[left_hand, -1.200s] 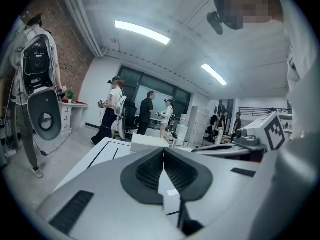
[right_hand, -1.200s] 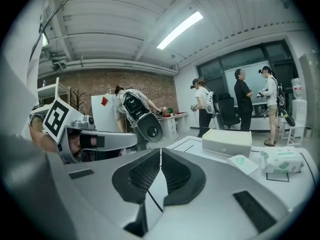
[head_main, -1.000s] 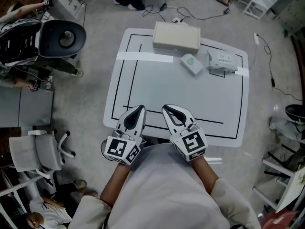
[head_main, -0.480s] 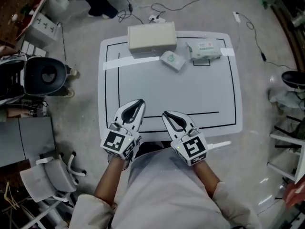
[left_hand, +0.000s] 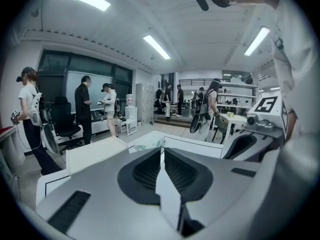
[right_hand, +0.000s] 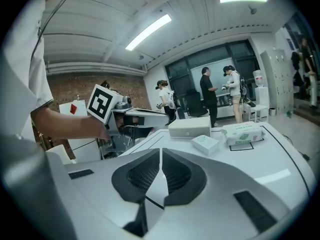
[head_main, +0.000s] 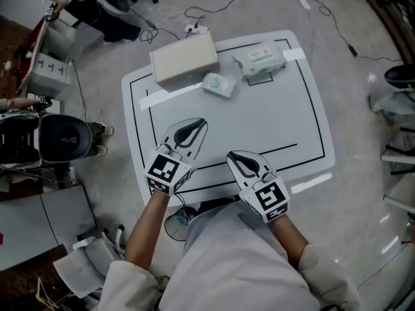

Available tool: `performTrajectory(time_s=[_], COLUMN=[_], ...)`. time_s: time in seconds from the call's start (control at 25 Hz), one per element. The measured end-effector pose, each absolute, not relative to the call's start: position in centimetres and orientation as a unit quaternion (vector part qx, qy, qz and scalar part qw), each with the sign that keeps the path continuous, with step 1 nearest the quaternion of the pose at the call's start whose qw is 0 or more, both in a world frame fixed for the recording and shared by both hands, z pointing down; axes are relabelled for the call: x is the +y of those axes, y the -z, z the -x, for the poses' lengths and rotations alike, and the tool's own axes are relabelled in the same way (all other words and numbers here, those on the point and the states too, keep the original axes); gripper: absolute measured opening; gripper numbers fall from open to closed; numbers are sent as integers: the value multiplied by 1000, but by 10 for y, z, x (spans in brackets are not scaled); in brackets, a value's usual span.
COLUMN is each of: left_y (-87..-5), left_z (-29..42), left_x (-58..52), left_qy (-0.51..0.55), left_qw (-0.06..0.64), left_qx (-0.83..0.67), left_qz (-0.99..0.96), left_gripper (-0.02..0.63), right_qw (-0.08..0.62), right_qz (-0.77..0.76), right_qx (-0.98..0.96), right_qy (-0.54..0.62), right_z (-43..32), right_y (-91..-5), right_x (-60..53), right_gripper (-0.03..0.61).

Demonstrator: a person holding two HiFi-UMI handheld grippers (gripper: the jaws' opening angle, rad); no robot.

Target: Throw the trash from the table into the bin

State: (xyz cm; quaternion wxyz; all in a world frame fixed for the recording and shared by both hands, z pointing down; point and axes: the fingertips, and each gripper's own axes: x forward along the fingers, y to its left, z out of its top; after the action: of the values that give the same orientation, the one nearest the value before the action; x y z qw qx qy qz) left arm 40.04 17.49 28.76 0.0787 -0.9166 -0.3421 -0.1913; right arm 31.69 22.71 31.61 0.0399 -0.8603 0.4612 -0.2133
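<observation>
On the white table (head_main: 285,118) lie a beige box (head_main: 183,58), a small green-and-white packet (head_main: 218,84) and a pack of wipes (head_main: 259,57), all at the far side. My left gripper (head_main: 201,124) hovers over the table's near left part, shut and empty, pointing towards the packet. Near the front edge my right gripper (head_main: 232,155) is also shut with nothing in it. The left gripper view has the shut left gripper (left_hand: 162,151) with the box (left_hand: 92,154) and packet (left_hand: 148,140) beyond. From the right gripper (right_hand: 161,154) I see the box (right_hand: 189,128), packet (right_hand: 206,143) and wipes (right_hand: 243,133).
A round rimmed container (head_main: 175,224) stands on the floor under the table's near edge, by the person's body. An office chair (head_main: 61,138) is at the left, cables (head_main: 214,5) lie beyond the table, and a black stand with a plastic bag (head_main: 392,99) is at the right. People stand in the background.
My left gripper has moved forward over the table towards the far items and rolled. The right gripper has edged forward a little. The head view has swung, so the table appears turned.
</observation>
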Motion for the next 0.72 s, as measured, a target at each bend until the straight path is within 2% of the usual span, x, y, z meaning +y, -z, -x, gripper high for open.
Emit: performTrajectory(time_s=[0.28,0.6,0.72], left_y=[-320,-338,-343], left_z=[-423,-464,-477], left_x=[197,208,212], left_qy=[235,271,284], left_qw=[145,178,201], left_qx=[-406,-437,-451], left_qz=[871,839,822], left_gripper=[11,17,103], right_qw=[59,76,81], right_qz=[869,877,879], right_qx=[440,409,397], right_qy=[221,241,252], right_z=[-326,-334,-336], right_y=[-324,-338,-344], right_x=[241,267,277], right_gripper=[25,25,25])
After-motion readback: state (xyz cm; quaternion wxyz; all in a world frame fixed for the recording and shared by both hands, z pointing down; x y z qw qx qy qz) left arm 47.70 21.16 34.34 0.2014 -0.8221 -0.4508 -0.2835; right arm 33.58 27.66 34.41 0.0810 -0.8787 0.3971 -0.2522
